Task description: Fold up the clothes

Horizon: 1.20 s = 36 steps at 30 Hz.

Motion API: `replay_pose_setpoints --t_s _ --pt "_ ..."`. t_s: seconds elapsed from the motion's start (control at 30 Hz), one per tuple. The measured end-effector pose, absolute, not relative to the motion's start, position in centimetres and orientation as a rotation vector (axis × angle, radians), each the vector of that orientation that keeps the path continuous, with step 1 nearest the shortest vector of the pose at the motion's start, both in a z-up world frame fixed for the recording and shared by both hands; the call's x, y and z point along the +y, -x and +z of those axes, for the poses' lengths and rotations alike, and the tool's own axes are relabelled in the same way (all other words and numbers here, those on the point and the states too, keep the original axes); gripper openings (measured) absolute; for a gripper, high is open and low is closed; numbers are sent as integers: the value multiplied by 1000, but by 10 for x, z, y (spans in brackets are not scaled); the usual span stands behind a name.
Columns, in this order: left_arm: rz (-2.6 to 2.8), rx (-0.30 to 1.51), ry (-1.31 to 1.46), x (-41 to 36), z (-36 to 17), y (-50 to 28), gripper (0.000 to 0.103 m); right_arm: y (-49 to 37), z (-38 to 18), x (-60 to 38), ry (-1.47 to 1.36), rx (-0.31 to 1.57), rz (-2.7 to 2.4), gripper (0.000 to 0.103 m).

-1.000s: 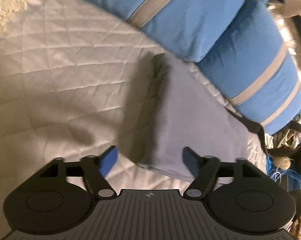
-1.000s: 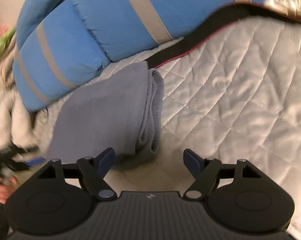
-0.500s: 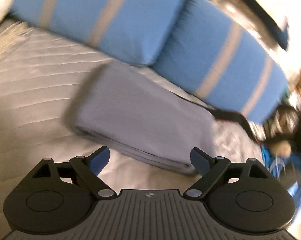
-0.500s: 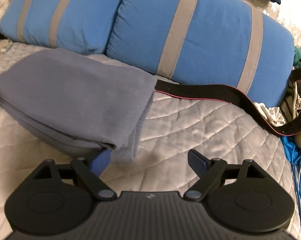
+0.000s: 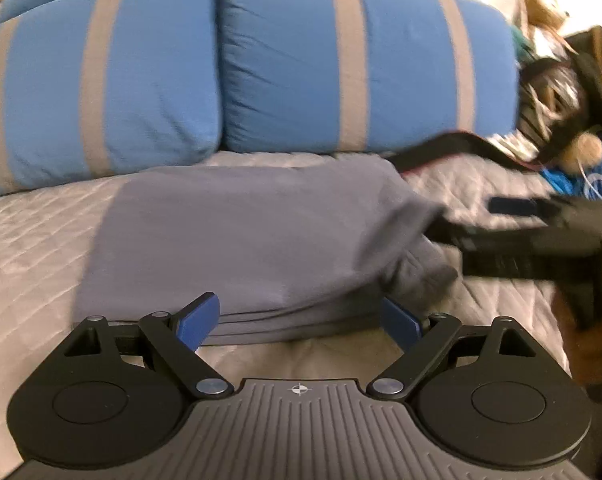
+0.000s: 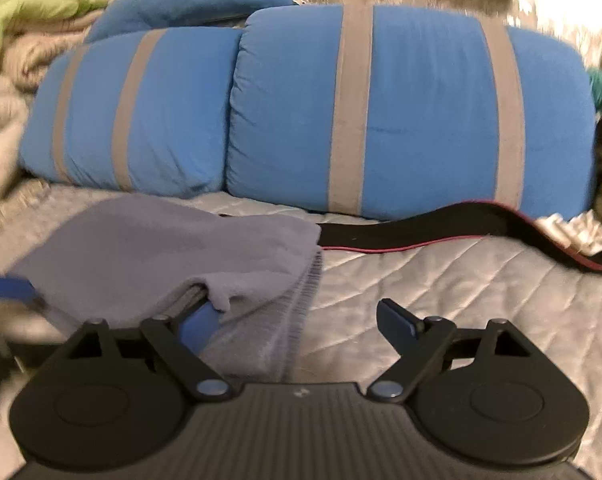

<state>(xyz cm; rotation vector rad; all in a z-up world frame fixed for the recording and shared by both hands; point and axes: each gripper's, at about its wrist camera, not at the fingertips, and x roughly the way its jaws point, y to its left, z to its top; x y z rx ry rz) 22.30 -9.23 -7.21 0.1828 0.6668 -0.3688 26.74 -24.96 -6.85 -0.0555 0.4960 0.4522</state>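
Folded grey fabric garment [image 5: 241, 240] lies on quilted beige bedspread [image 6: 441, 280], in front of blue grey-striped pillows [image 5: 341, 60]. Left gripper [image 5: 301, 320] & right gripper [image 6: 297, 320]: jaws apart, nothing clamped

Two blue pillows with grey stripes [image 6: 409, 108] lie side by side at 12 o'clock, touching, on a pale quilted bedspread [image 6: 461, 288]. Black strap with red edging [image 6: 441, 228] runs from centre out to 3 o'clock along the pillows' base. Green fabric [image 6: 29, 8] and beige knit blanket [image 6: 5, 112] bunched at 10 o'clock. Blurred clutter with blue cord [image 5: 573, 176] at 2–3 o'clock in left view.
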Motion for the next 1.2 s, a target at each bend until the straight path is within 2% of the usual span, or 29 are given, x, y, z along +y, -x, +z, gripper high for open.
replay_pose_setpoints --t_s 0.27,0.5,0.57,0.63,0.73,1.0,1.07,1.13,1.2 --pt "-331 580 -353 -120 -88 -231 88 -284 -71 -259 -94 568 514 93" --pt "-280 573 -431 -125 -103 -251 88 -274 -70 -260 -15 533 506 92" --pt "-257 567 -402 -120 -101 -256 88 -261 -71 -257 100 486 498 89" --pt "-260 576 -350 -112 -96 -261 88 -247 -77 -248 259 440 494 76" --pt "-255 581 -315 -108 -93 -264 88 -236 -88 -233 420 415 507 65" --pt "-243 581 -224 -98 -86 -270 88 -214 -108 -207 711 336 528 65" --pt "-237 588 -209 -96 -85 -273 88 -213 -109 -203 738 309 523 61" --pt "-233 592 -196 -95 -83 -275 88 -212 -113 -198 785 301 523 52" --pt "-232 597 -188 -94 -82 -276 88 -211 -118 -194 845 301 522 50"
